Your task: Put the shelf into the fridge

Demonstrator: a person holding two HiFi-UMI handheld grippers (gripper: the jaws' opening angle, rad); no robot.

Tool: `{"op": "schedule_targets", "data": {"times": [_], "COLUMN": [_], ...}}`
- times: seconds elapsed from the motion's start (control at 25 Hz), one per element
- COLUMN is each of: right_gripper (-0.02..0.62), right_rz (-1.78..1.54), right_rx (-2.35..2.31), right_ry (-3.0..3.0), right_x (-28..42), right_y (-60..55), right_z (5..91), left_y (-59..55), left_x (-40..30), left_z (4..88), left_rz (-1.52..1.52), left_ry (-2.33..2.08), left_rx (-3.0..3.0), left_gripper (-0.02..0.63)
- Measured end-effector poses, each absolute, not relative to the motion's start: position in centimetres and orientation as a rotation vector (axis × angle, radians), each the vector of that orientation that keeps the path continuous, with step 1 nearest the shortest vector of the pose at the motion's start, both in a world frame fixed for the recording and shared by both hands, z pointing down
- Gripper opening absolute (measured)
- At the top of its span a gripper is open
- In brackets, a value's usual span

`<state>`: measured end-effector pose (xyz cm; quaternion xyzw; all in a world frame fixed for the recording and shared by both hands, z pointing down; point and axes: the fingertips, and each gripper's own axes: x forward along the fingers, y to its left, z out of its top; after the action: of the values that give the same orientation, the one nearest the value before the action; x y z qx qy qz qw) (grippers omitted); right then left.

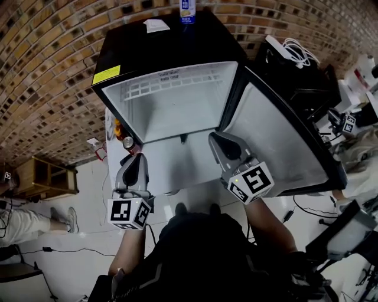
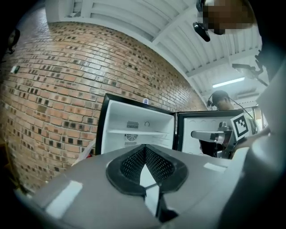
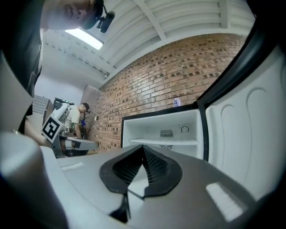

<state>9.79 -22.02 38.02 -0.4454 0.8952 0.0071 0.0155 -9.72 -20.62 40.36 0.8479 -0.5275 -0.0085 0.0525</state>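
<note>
A black mini fridge [image 1: 124, 50] stands open in front of me, its door [image 1: 277, 141] swung out to the right. A white wire shelf [image 1: 171, 85] sits inside, across the upper part of the white interior; it also shows as a thin white shelf [image 2: 138, 132] in the left gripper view and a white shelf [image 3: 163, 142] in the right gripper view. My left gripper [image 1: 134, 168] hangs before the fridge's lower left corner, shut and holding nothing. My right gripper [image 1: 227, 147] is by the door's hinge side, shut and holding nothing. Both point at the open fridge.
A bottle [image 1: 188, 10] and a paper slip [image 1: 155, 25] lie on the fridge top. Small cans [image 1: 124, 140] sit left of the fridge. A power strip with cable [image 1: 289, 50] lies at the right, a wooden crate [image 1: 47, 177] and a person's legs [image 1: 23, 221] at the left.
</note>
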Motion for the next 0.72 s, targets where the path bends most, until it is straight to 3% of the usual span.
{"op": "schedule_targets", "data": {"times": [0.72], "right_gripper": [0.006], "right_rz": [-0.019], "right_rx": [-1.376], "right_ry": [2.753], "right_x": [12.6], "right_y": [-20.7], "right_z": [36.7], "left_y": [-19.2], "left_x": [-4.9], "left_z": [38.0], "left_rz": [-0.068], "left_ry": [-1.519], "left_rx": [2.619], "left_gripper": [0.002]}}
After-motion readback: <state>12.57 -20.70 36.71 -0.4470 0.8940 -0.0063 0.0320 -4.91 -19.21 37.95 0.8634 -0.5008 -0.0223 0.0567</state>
